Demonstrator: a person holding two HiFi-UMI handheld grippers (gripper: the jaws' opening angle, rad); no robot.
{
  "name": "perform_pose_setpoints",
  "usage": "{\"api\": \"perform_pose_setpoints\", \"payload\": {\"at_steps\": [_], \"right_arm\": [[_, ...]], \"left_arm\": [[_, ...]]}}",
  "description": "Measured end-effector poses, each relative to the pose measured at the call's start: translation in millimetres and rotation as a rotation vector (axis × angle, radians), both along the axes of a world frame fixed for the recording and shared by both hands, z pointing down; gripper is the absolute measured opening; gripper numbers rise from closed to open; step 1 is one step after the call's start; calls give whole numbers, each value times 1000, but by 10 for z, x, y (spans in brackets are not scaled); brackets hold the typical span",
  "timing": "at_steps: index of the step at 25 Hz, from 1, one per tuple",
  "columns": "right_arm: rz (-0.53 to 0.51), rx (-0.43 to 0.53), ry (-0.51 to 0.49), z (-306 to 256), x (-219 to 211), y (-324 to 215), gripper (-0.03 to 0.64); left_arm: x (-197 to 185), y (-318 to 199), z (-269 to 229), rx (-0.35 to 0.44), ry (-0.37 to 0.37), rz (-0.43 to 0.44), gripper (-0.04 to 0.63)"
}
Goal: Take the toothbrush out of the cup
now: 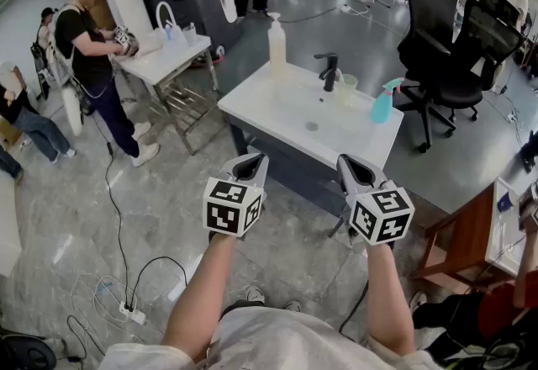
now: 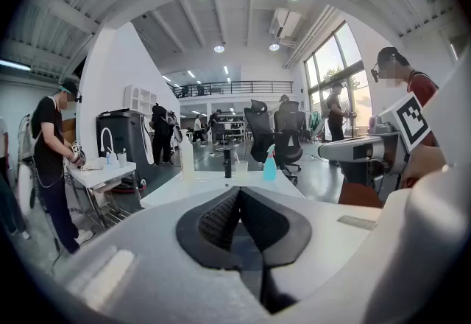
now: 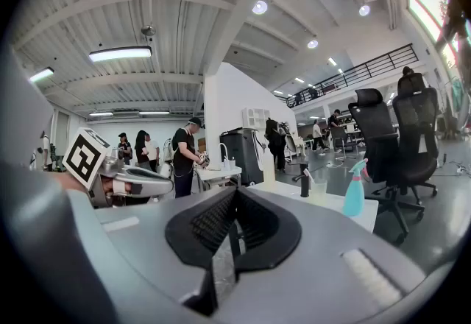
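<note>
Both grippers hang in front of me, well short of the sink counter (image 1: pixel 277 108), so I judge the step in hand to be the approach. The left gripper (image 1: pixel 252 163) has its fingers pressed together with nothing between them, and so does the right gripper (image 1: pixel 353 165).

The cup (image 1: pixel 345 89) stands on the counter at the tap's (image 1: pixel 329 70) four o'clock, just beside it. The spray bottle (image 1: pixel 382 102) is near its four o'clock and the soap bottle (image 1: pixel 276 44) is well apart at ten. The toothbrush (image 3: pixel 309 176) stands in the cup, its pale end poking above the rim and leaning toward the tap. Seen from the head view, the cup lies at about twelve o'clock from the right fingers and two o'clock from the left. It is well apart from both, with the counter's near edge in between.

The right gripper is the better placed, so I would use it. I would spread its fingers before closing in and come down from above the rim, because the tap crowds the cup's ten o'clock side. I would pinch the bare stem above the rim and draw it out along its own lean. The cup looks light and may tip or follow the brush, so I would bring the left gripper in to steady its wall.
</note>
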State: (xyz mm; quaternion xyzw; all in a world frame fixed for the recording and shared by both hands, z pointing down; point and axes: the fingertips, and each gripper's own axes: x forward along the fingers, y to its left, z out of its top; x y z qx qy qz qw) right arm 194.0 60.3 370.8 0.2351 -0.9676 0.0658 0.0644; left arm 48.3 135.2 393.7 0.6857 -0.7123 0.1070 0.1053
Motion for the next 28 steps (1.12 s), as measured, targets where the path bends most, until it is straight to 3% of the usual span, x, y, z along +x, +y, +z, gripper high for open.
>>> {"api": "perform_pose_setpoints", "payload": {"at_steps": [14,20,28], "right_arm": [[-11,26,22,94,-111,-284,18],[13,27,46,185,-302,-470,43],[97,19,52,216,-705,-801,77]], "left_arm": [[-72,-305,91,2,4,-12,5],[-338,-503,187,5,22,-5,5],[-805,-930,211,2,24,72,5]]}}
